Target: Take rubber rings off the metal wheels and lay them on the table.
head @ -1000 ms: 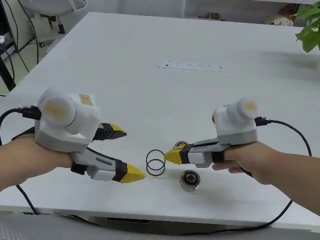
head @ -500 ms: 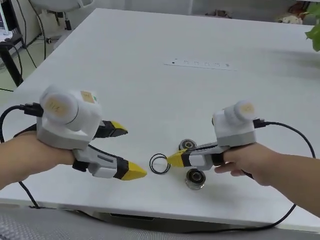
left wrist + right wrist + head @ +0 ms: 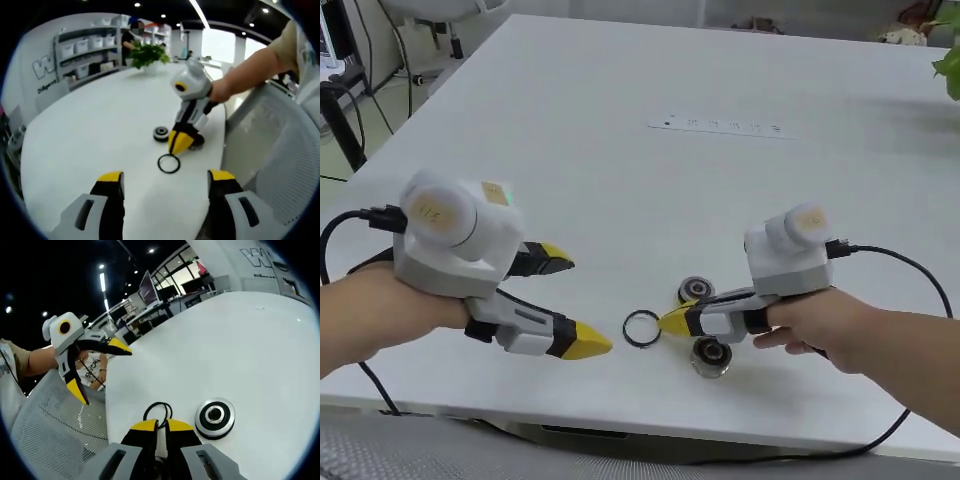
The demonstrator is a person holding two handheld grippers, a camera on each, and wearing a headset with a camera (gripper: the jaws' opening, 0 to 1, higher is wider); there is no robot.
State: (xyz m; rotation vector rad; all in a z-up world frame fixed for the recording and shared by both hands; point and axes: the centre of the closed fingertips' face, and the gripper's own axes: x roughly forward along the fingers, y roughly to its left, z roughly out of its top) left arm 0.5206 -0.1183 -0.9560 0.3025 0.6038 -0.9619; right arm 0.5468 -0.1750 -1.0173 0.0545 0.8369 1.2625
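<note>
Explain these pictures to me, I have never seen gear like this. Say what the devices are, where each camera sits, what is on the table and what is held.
There is no robot here: a person holds a hand tool ending in a two-fingered claw in each hand. The wide picture comes from a camera on the person's head. The two round pictures come from a camera riding on each claw. The left claw is wide open and holds nothing. The right claw is closed, its yellow tips at a black rubber ring lying on the white table; whether it pinches the ring is unclear. A metal wheel lies beyond that claw, a second wheel nearer the person.
</note>
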